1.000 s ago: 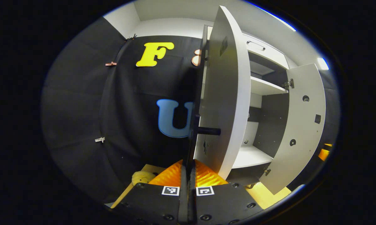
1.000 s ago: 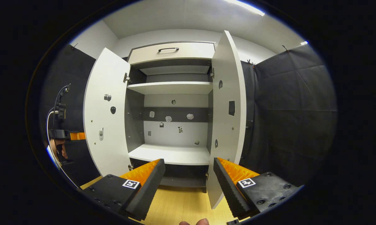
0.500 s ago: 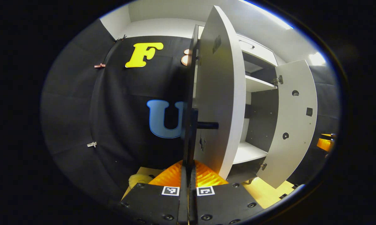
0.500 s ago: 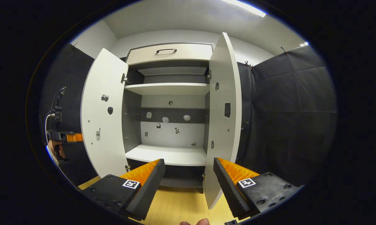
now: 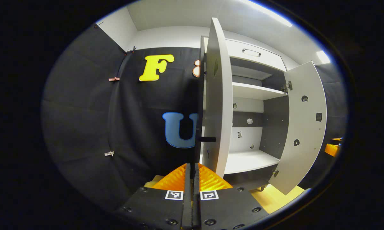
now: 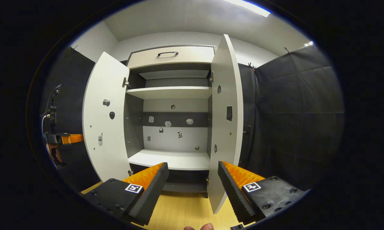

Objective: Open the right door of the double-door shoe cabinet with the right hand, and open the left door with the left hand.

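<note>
Right gripper view: right hand-held gripper (image 6: 192,182) gapes apart, open right door (image 6: 225,127) just beyond, seemingly untouched.

The left gripper (image 5: 192,179) points level with its jaws pressed together on nothing — seen far left from the right gripper view, a hand (image 6: 53,153) holds it — while the right gripper (image 6: 192,185) has its jaws spread wide, a fingertip (image 6: 206,226) beneath it.
</note>
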